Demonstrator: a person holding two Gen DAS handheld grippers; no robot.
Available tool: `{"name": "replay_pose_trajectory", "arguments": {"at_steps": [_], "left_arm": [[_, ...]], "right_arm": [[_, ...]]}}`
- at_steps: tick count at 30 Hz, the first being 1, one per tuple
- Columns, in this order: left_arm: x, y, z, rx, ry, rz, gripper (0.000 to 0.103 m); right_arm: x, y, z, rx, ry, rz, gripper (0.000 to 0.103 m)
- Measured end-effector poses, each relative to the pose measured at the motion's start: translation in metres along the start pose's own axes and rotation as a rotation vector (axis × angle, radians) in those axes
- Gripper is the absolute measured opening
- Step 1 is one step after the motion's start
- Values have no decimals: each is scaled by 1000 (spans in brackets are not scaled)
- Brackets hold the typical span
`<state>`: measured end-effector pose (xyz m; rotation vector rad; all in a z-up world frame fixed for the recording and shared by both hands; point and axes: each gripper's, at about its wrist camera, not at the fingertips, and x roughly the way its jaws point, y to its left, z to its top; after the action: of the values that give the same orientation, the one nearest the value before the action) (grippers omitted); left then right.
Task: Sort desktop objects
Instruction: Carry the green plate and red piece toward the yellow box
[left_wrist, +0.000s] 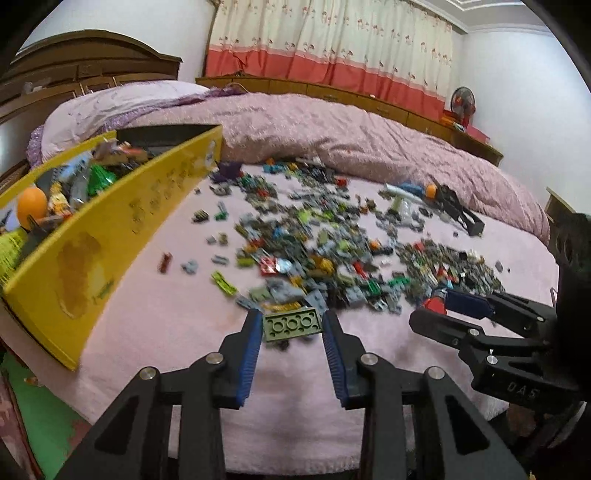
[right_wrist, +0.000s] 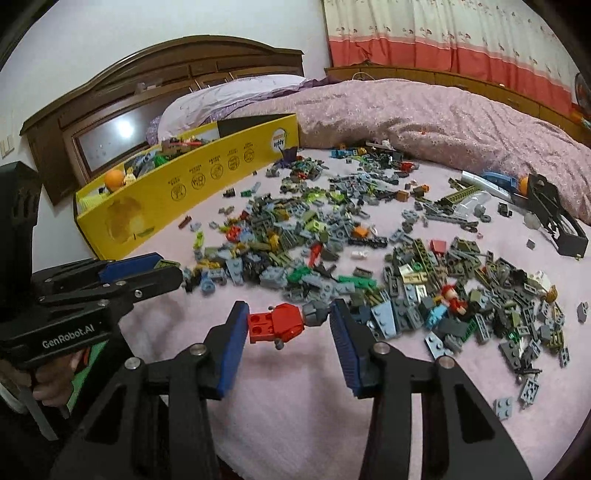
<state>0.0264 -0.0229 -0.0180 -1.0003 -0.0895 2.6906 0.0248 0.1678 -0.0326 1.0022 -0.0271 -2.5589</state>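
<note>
A wide pile of small toy bricks (left_wrist: 325, 251) lies on a pink bed sheet; it also shows in the right wrist view (right_wrist: 369, 251). My left gripper (left_wrist: 291, 326) is shut on an olive green brick (left_wrist: 291, 325) at the pile's near edge. My right gripper (right_wrist: 288, 321) is shut on a red and grey brick piece (right_wrist: 284, 321), held just above the sheet. The right gripper shows in the left wrist view (left_wrist: 439, 306), the left gripper in the right wrist view (right_wrist: 166, 267). A yellow box (left_wrist: 110, 236) partly filled with toys stands at the left.
A crumpled pink quilt (left_wrist: 351, 129) lies behind the pile. A black toy frame (right_wrist: 554, 218) and a blue and white toy (right_wrist: 491, 181) lie at the right. A wooden headboard (right_wrist: 166, 74) stands behind the box. The yellow box also shows in the right wrist view (right_wrist: 207, 181).
</note>
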Motion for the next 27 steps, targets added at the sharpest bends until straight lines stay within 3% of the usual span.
{"name": "replay_pose_trajectory", "arguments": {"at_steps": [10, 27], "left_arm": [[-26, 41, 25, -35, -82, 90, 34], [-58, 147, 53, -141, -166, 292, 34]], "right_arm": [[14, 27, 39, 9, -30, 85, 46], [68, 111, 101, -74, -3, 235, 46]]}}
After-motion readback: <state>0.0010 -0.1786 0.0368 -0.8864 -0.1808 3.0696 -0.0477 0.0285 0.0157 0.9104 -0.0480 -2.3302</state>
